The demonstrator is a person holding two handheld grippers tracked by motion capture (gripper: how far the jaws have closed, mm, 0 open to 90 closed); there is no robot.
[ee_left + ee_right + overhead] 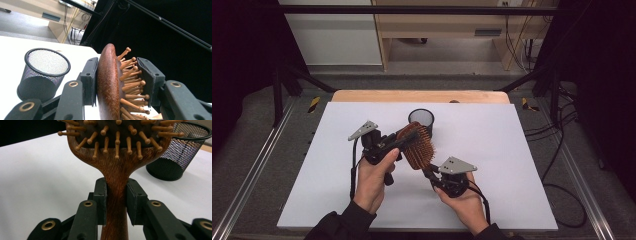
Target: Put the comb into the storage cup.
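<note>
A mesh cup stands just behind the hairbrush; elsewhere the table lies open.

No readable text, label or number appears anywhere.

The high view looks forward and down on the surface; both gripper views sit close, sharing the hairbrush and mesh cup.
</note>
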